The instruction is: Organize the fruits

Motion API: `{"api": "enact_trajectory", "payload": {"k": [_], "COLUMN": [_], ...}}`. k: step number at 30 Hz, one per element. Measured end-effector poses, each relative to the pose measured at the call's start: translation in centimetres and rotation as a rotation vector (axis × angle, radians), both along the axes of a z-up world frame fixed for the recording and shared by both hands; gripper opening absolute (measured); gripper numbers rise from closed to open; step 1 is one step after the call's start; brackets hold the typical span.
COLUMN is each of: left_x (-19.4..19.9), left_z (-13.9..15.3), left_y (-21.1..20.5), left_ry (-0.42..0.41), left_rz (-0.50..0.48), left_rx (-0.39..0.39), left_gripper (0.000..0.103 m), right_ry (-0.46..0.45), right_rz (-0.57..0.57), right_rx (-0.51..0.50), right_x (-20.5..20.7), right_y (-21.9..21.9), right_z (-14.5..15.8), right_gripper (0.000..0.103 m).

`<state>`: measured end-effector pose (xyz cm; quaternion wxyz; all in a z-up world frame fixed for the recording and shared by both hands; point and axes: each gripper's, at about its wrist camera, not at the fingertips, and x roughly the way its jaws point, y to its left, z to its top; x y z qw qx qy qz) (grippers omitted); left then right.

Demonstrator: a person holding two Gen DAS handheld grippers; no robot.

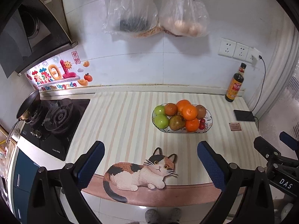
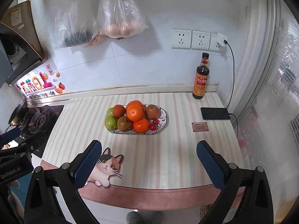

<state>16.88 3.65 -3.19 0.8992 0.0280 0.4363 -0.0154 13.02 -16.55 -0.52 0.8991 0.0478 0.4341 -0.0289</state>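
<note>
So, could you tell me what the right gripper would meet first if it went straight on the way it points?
Probably the striped table mat; the open right gripper tilts down toward bare mat just short of the fruit plate. Depth is unclear.

The mat (image 2: 168, 149) looks smooth with a slight sheen. The plate (image 2: 164, 118) is glossy, ceramic-looking. Oranges (image 2: 135, 113) are finely pitted; apples (image 1: 161, 121) smooth. The bottle (image 2: 201, 78) — shiny dark glass, paper label. Finger pads (image 1: 210, 163) — matt, dimpled. Wall bags (image 2: 119, 16) are thin clear plastic.

wall sticker (image 1: 56, 78): "be on the upgrade" | left hand-held gripper (image 2: 11, 171): "genrobot.ai" | small card (image 2: 200, 126): possibly "green life"
</note>
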Motion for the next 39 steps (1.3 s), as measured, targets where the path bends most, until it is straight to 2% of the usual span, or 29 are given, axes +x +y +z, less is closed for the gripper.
{"api": "enact_trajectory", "payload": {"k": [9, 39], "left_x": [0.9, 0.3], "left_z": [-1.0, -1.3], "left_y": [0.1, 0.5], "left_ry": [0.029, 0.031], "left_rz": [0.007, 0.002], "left_rx": [-0.011, -0.01], "left_gripper": [0.102, 0.102], "right_ry": [0.025, 0.046], "right_rz": [0.012, 0.018], "right_rx": [-0.009, 0.011], "right_x": [1.3, 0.9], "right_y": [0.2, 0.6], "right_z": [-0.7, -1.4], "right_gripper": [0.103, 0.103]}}
